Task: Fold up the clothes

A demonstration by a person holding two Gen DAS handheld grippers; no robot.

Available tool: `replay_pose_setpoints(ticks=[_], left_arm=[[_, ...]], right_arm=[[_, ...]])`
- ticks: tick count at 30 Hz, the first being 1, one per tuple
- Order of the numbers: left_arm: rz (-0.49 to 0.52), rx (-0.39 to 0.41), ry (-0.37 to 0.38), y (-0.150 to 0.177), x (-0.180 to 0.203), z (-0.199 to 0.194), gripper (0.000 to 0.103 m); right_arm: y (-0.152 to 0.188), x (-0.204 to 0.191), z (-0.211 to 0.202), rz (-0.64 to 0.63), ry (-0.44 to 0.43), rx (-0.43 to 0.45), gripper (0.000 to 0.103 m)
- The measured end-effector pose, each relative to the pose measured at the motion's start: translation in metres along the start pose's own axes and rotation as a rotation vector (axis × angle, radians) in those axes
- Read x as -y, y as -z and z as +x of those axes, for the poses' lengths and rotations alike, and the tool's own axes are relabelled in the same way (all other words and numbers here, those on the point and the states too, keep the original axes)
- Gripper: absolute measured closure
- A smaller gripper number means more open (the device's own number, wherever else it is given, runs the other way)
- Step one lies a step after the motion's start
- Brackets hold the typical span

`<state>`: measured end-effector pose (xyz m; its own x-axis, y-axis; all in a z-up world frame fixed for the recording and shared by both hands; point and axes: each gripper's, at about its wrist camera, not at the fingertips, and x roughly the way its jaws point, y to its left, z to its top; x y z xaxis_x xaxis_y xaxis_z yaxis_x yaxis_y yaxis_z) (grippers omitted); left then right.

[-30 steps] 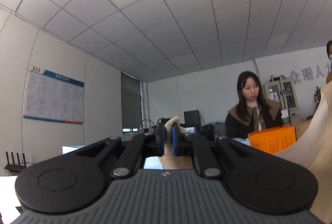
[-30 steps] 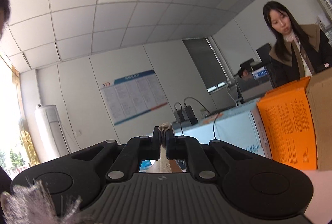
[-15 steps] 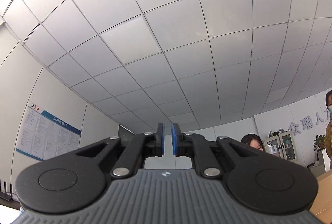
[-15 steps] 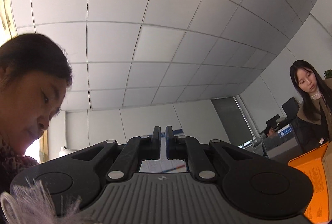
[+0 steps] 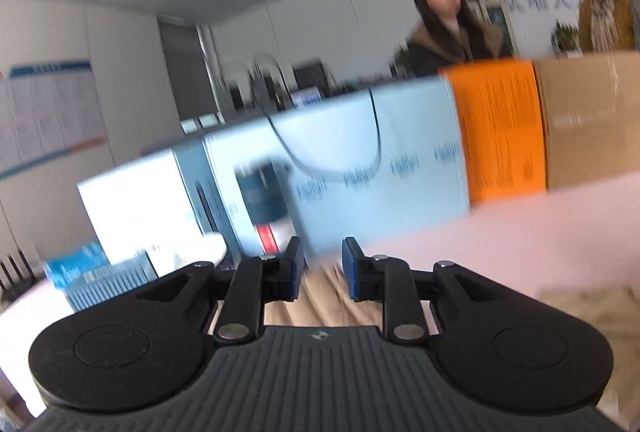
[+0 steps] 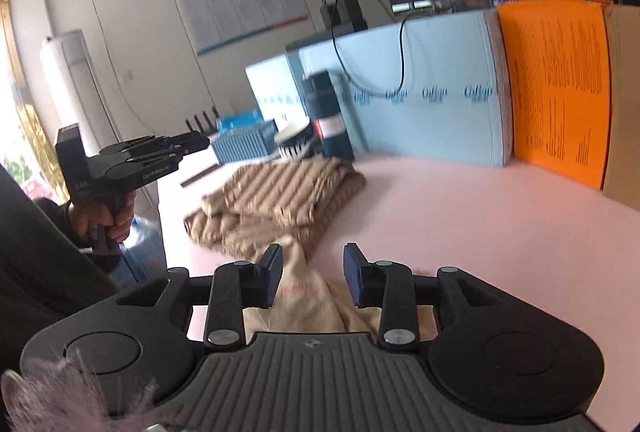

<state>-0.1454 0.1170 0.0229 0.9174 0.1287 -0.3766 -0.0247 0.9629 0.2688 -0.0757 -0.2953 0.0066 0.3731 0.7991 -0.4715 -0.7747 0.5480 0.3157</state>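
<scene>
A tan ribbed garment (image 6: 280, 199) lies crumpled on the pink table (image 6: 480, 224), its lighter smooth part (image 6: 308, 296) reaching under my right gripper (image 6: 312, 280), which is open just above it. My left gripper (image 5: 322, 270) is open and empty, with tan cloth (image 5: 320, 300) below its fingers. In the right wrist view the left gripper (image 6: 200, 143) hovers at the left, above and apart from the garment. More tan cloth (image 5: 584, 312) lies at the right in the left wrist view.
Light blue boxes (image 6: 420, 91), an orange box (image 6: 556, 87) and a brown carton (image 6: 624, 103) line the table's far edge. A dark cylinder (image 6: 328, 119) and a blue basket (image 6: 244, 139) stand behind the garment. People (image 5: 444, 19) stand beyond the boxes.
Both grippers held cloth a second ago, let it go while pointing at the ceiling, and have now swung down toward the table with their jaws open. The garment lies on the table.
</scene>
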Motion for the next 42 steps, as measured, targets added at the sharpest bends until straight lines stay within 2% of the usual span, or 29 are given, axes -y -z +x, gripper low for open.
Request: replay_pose_setpoints(ticks=[2,3,5,8,11,14,18,20,22,25,27,29,31,33,37,40,42], left_arm=[[0.096,-0.138,0.061,0.039,0.005,0.028,0.084],[0.154,-0.181,0.092,0.051,0.008,0.034,0.084],[0.253,-0.241,0.161,0.070,0.018,0.041,0.084],[0.279,-0.293,0.252,0.086,0.032,0.054,0.084],[0.299,-0.310,0.308,0.091,0.047,0.060,0.083],[0.319,-0.341,0.318,0.096,0.054,0.064,0.075],[0.334,-0.339,0.336,0.092,0.055,0.062,0.073],[0.337,-0.318,0.359,0.088,0.053,0.057,0.063],[0.341,-0.299,0.396,0.085,0.052,0.054,0.044],[0.342,-0.322,0.440,0.087,0.056,0.062,0.040],[0.323,-0.346,0.447,0.088,0.058,0.069,0.040],[0.269,-0.351,0.456,0.087,0.056,0.073,0.043],[0.224,-0.342,0.451,0.085,0.054,0.072,0.060],[0.210,-0.321,0.391,0.085,0.053,0.070,0.065],[0.170,-0.289,0.266,0.085,0.045,0.065,0.063],[0.184,-0.318,0.221,0.090,0.042,0.066,0.063],[0.196,-0.330,0.223,0.094,0.042,0.065,0.063]], right_arm=[[0.012,-0.006,0.008,-0.033,0.004,-0.060,0.063],[0.017,-0.010,0.011,-0.049,0.006,-0.084,0.061],[0.024,-0.020,0.013,-0.078,0.012,-0.120,0.060],[0.030,-0.029,0.019,-0.084,0.008,-0.159,0.054],[0.036,-0.034,0.018,-0.063,-0.004,-0.161,0.051],[0.039,-0.039,0.014,-0.049,0.002,-0.159,0.044],[0.039,-0.044,0.010,-0.046,0.009,-0.159,0.043],[0.038,-0.045,0.008,-0.044,0.016,-0.151,0.039],[0.038,-0.045,0.007,-0.033,0.022,-0.141,0.037],[0.038,-0.045,0.010,-0.025,0.026,-0.141,0.037],[0.037,-0.046,0.012,-0.027,0.025,-0.141,0.037],[0.037,-0.048,0.013,-0.030,0.023,-0.141,0.036],[0.036,-0.049,0.014,-0.035,0.026,-0.138,0.031],[0.037,-0.049,0.014,-0.033,0.030,-0.137,0.031],[0.038,-0.048,0.014,-0.024,0.036,-0.135,0.030],[0.039,-0.047,0.015,-0.018,0.040,-0.134,0.028],[0.040,-0.047,0.015,-0.013,0.043,-0.133,0.027]])
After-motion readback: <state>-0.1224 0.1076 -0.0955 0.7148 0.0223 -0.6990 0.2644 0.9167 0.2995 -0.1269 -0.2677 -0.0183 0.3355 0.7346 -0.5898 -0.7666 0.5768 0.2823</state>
